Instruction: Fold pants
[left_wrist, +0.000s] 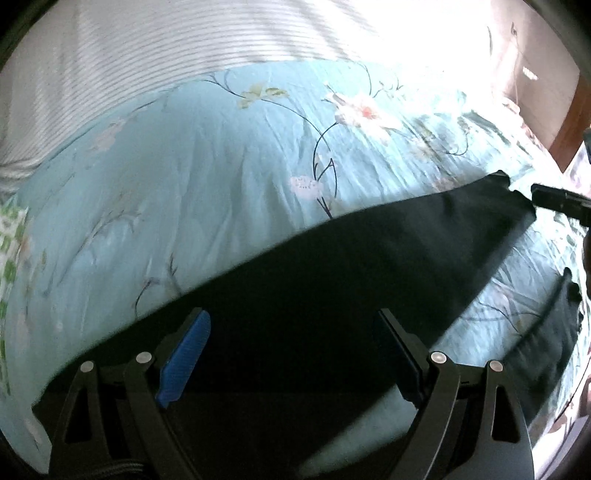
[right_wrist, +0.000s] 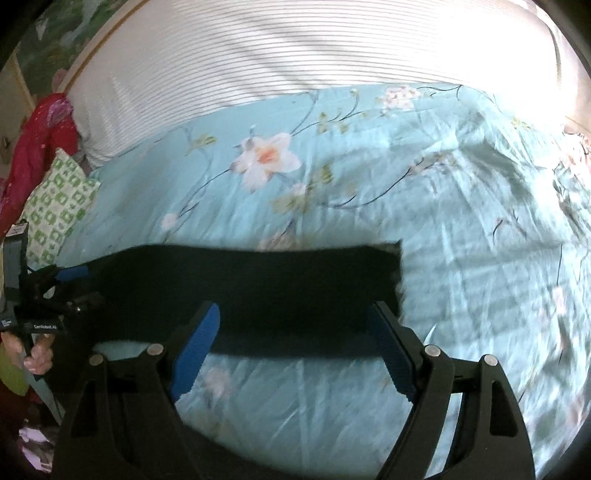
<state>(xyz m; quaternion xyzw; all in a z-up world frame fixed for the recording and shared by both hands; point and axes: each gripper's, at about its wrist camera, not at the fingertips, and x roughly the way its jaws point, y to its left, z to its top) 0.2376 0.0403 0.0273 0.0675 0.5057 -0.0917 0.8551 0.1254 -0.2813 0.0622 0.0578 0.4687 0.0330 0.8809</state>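
Note:
Black pants (left_wrist: 314, 273) lie as a long dark band across the light-blue flowered bedcover (left_wrist: 207, 177). My left gripper (left_wrist: 291, 314) hovers over the band, jaws wide apart; the blue pads (left_wrist: 184, 354) do not press on the cloth. In the right wrist view the same pants (right_wrist: 258, 280) end in a ragged edge at the right. My right gripper (right_wrist: 294, 306) stands open over their near edge, with nothing pinched. Each gripper shows in the other's view: the right gripper (left_wrist: 554, 201) by the pants' far corner, the left gripper (right_wrist: 55, 284) at their left end.
A white striped cover (right_wrist: 258, 66) spans the far side of the bed. A green-patterned pillow (right_wrist: 59, 206) and red cloth (right_wrist: 40, 147) sit at the left. Brown wooden furniture (left_wrist: 565, 110) stands at the right. A hand (right_wrist: 38, 354) holds the left gripper's handle. Another dark strip (left_wrist: 546, 332) lies nearer.

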